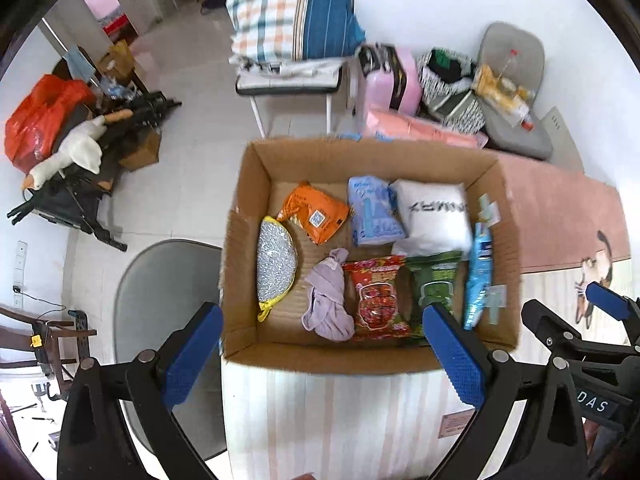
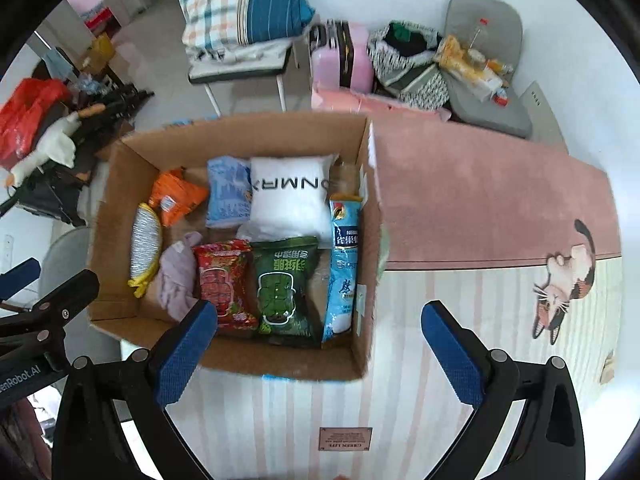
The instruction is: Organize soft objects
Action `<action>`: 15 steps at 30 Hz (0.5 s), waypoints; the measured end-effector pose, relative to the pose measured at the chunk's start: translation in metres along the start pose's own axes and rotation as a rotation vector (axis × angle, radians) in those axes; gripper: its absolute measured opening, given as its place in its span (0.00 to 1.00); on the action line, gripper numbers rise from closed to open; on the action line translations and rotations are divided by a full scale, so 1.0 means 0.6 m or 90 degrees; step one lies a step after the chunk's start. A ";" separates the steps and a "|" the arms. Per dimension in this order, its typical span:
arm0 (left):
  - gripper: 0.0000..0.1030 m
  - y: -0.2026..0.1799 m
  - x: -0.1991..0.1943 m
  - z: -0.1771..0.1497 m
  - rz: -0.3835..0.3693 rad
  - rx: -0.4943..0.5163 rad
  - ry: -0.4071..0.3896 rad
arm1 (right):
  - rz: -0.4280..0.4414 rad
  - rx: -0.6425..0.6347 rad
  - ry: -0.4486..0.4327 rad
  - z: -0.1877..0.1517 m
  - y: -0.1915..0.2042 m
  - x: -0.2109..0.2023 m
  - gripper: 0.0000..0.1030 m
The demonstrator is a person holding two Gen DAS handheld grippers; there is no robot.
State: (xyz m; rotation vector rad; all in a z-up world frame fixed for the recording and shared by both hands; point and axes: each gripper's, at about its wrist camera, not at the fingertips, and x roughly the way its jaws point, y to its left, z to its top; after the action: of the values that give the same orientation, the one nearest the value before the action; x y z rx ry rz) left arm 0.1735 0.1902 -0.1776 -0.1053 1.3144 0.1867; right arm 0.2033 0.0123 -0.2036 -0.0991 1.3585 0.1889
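Two grippers hung wide open and empty above the cardboard box (image 2: 362, 216): the left gripper (image 1: 324, 344) at seven o'clock, the right gripper (image 2: 320, 340) at five. Inside lay a silver pouch (image 2: 145, 240), lilac cloth (image 2: 176, 280), red packet (image 2: 222, 284), green packet (image 2: 280, 288) and white pillow (image 2: 290, 200).

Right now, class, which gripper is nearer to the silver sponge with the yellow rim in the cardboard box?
Left. The left gripper hovers open above the box's near edge, the silver sponge just ahead on its left side. The right gripper hovers open past the box's opposite end, farther from it.
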 end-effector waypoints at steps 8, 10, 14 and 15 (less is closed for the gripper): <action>0.99 -0.004 -0.144 -0.037 -0.003 -0.003 -0.090 | 0.019 -0.002 -0.078 -0.056 -0.010 -0.150 1.00; 0.99 -0.005 -0.175 -0.049 -0.008 -0.004 -0.108 | 0.021 -0.004 -0.099 -0.074 -0.009 -0.190 1.00; 0.99 -0.006 -0.226 -0.073 -0.023 -0.007 -0.130 | 0.016 -0.005 -0.139 -0.105 -0.014 -0.258 1.00; 0.99 -0.008 -0.238 -0.080 -0.025 -0.006 -0.133 | 0.014 -0.007 -0.147 -0.111 -0.015 -0.272 1.00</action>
State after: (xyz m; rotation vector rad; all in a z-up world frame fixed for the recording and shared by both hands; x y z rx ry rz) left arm 0.0941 0.1658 -0.0519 -0.1158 1.1029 0.1653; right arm 0.1087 -0.0211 -0.0585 -0.0696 1.1290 0.2189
